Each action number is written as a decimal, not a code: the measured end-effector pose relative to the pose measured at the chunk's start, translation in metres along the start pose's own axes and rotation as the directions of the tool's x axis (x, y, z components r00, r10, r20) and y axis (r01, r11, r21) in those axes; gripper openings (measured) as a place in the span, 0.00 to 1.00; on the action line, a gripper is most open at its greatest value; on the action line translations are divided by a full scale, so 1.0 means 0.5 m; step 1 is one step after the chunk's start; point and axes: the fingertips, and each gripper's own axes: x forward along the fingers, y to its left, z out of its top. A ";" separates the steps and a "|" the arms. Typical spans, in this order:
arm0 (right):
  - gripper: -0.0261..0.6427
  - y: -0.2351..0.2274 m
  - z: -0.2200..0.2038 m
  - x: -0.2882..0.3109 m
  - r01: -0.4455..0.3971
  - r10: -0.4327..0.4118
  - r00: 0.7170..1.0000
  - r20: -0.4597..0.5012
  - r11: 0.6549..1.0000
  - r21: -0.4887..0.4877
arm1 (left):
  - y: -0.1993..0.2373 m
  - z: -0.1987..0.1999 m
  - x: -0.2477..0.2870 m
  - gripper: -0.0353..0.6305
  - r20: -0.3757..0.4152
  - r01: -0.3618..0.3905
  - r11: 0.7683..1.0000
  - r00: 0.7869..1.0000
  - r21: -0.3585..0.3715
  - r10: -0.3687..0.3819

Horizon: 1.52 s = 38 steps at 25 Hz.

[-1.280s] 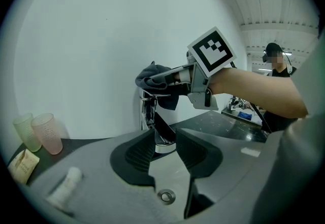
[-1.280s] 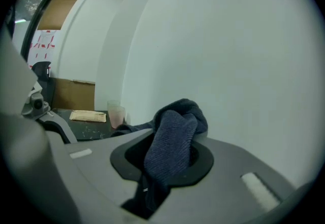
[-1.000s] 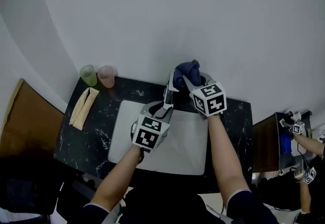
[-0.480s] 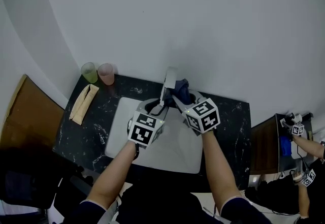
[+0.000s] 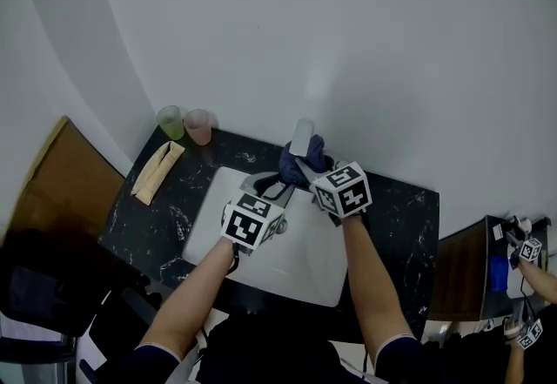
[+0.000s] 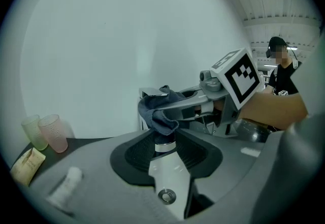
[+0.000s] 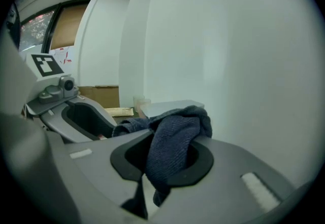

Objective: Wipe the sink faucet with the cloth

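Cloth (image 7: 172,141) lies bunched over the faucet (image 5: 302,137) top because the fingers of your right gripper (image 5: 306,171) are clamped on it to rub, while those of your left gripper (image 5: 277,192) pinch the spout below, likely steadying it.

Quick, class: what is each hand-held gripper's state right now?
Left hand-held gripper: closed on the faucet.
Right hand-held gripper: closed on the blue cloth.

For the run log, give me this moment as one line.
left tongs: shut on chrome sink faucet | right tongs: shut on dark blue cloth | cloth: against faucet
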 end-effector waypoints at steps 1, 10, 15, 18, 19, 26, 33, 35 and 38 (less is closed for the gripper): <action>0.15 -0.006 0.001 0.003 0.006 -0.006 1.000 0.001 1.000 0.001 | 0.002 -0.001 0.000 0.25 0.002 -0.004 1.000 1.000 -0.005 0.004; 0.15 -0.008 0.001 0.001 0.059 -0.059 0.998 -0.020 0.998 -0.007 | -0.001 -0.034 -0.025 0.25 -0.024 0.050 0.999 0.998 0.000 -0.050; 0.15 -0.005 -0.006 -0.008 0.135 -0.136 0.987 -0.088 0.991 -0.012 | 0.013 -0.043 -0.020 0.13 -0.056 0.112 0.993 0.992 0.026 -0.110; 0.15 0.010 -0.012 -0.017 0.164 -0.164 0.980 -0.110 0.986 -0.002 | 0.014 -0.030 -0.017 0.09 -0.038 0.162 0.986 0.986 0.040 -0.160; 0.15 0.017 -0.014 -0.020 0.171 -0.170 0.979 -0.116 0.985 -0.001 | 0.014 -0.027 -0.016 0.09 -0.035 0.175 0.983 0.984 0.049 -0.174; 0.15 0.073 -0.028 -0.053 0.216 -0.217 0.962 -0.165 0.976 -0.025 | 0.017 -0.040 -0.021 0.09 -0.042 0.253 0.965 0.967 0.071 -0.250; 0.15 0.136 -0.041 -0.080 0.239 -0.233 0.957 -0.169 0.971 0.012 | 0.005 -0.051 -0.059 0.13 -0.043 0.356 0.917 0.934 0.179 -0.355; 0.15 0.154 -0.042 -0.089 0.229 -0.219 0.965 -0.147 0.972 0.060 | -0.015 -0.055 -0.078 0.22 -0.048 0.408 0.888 0.912 0.212 -0.408; 0.15 0.168 -0.029 -0.107 0.212 -0.202 0.975 -0.091 0.971 0.113 | -0.037 -0.052 -0.103 0.34 -0.045 0.445 0.852 0.891 0.276 -0.451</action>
